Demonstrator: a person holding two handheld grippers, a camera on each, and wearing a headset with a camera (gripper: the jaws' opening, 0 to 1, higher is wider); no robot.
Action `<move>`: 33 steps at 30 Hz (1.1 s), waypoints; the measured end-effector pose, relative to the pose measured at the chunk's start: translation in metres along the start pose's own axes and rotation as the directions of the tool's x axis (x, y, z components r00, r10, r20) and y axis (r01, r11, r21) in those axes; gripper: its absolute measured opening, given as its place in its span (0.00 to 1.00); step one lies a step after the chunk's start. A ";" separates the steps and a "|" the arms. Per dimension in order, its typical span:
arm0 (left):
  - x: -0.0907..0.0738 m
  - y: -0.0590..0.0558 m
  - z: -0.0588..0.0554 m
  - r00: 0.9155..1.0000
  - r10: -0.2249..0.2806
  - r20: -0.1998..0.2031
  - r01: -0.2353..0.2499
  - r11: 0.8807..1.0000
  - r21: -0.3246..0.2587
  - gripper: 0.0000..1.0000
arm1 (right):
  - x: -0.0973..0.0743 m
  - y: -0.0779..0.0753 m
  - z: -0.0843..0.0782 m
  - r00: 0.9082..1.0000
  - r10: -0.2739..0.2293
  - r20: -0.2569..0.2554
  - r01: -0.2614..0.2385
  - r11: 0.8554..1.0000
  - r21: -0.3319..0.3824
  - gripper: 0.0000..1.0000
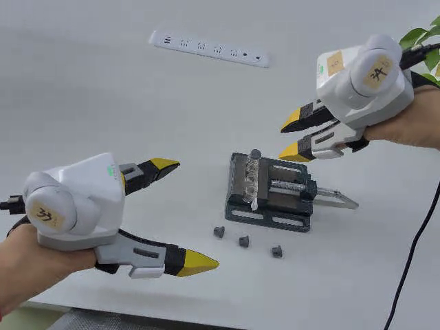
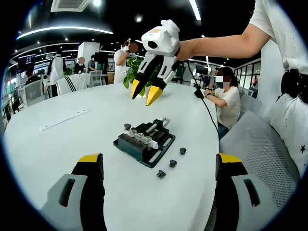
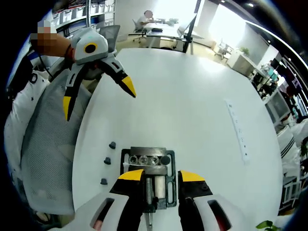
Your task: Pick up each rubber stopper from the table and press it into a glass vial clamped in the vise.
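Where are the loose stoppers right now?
In the head view, the three loose stoppers lie in a row on the white table, just on the near side of the vise and right of the left gripper.

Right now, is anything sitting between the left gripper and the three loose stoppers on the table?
Nothing visible. Only bare table lies between the left gripper, jaws open, and the three stoppers. The vise sits just beyond them.

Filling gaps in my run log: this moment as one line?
left gripper: open, empty | right gripper: open, facing vise | loose stoppers: three on table | seated stopper: one, end vial
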State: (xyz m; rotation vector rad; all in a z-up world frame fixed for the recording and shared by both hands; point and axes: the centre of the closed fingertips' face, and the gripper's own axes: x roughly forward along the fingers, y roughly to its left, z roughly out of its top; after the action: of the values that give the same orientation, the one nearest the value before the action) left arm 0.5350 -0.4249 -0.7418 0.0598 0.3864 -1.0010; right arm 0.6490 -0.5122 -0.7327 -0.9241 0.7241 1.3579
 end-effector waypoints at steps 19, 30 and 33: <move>-0.009 -0.004 0.002 0.999 0.004 -0.045 -0.002 0.999 0.039 0.96 | -0.041 0.040 -0.032 0.978 -0.102 0.183 0.067 0.980 0.189 0.40; -0.014 -0.008 0.002 0.997 0.008 -0.075 -0.005 0.999 0.047 0.96 | -0.042 0.070 -0.049 0.955 -0.129 0.267 0.046 0.953 0.298 0.44; -0.014 -0.009 0.002 0.997 0.009 -0.080 -0.005 0.999 0.048 0.96 | -0.041 0.078 -0.049 0.940 -0.139 0.311 0.035 0.947 0.318 0.44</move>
State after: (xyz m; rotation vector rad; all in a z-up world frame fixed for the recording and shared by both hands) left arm 0.5212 -0.4185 -0.7341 0.1448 0.4352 -1.0032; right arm 0.5714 -0.5765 -0.7306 -0.4580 0.6052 1.2361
